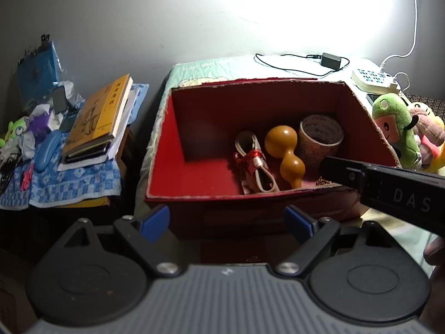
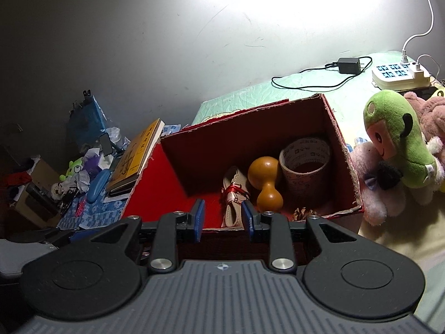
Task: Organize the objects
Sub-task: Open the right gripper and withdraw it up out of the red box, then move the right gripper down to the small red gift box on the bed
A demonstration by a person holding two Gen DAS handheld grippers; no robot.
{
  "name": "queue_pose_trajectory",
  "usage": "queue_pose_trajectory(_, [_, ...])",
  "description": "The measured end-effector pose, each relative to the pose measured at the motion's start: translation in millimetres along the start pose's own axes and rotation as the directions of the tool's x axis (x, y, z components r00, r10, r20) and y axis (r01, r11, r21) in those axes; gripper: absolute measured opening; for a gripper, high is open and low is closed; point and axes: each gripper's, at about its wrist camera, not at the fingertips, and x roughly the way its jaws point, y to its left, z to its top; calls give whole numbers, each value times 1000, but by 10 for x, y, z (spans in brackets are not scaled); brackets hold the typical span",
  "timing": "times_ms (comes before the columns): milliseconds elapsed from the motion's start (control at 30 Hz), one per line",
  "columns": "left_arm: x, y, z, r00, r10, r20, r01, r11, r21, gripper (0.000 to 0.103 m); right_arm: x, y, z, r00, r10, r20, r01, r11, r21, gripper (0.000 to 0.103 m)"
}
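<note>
A: Left wrist view first. What have we got?

B: The left gripper (image 1: 225, 224) has its fingers spread wide with nothing between them, short of the red box (image 1: 194, 150) on the bed. Inside sit a bundled cable (image 1: 254, 164) tied with red ribbon, a wooden gourd (image 1: 286, 154) and a tape roll (image 1: 319, 139), all close along the right half. The right gripper's black body cuts in from the right, over the box's near corner.

A: And the right wrist view?

B: The right gripper (image 2: 222, 218) shows its fingers partly parted and empty, at the box's near rim. A green plush toy (image 2: 397, 150) lies on the bed just outside the box's right wall.

A: How would that toy handle?

B: Light, soft and squashy, I'd judge; a pinch across its narrow middle should hold. The gourd looks hard and smooth, so its waist is the safest place.
</note>
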Motion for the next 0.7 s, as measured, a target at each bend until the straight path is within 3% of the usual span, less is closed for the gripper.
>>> queue_pose_trajectory(700, [263, 74, -215, 995, 2, -104, -4, 1000, -17, 92, 245, -1, -279, 988, 22, -154, -17, 999, 32, 36])
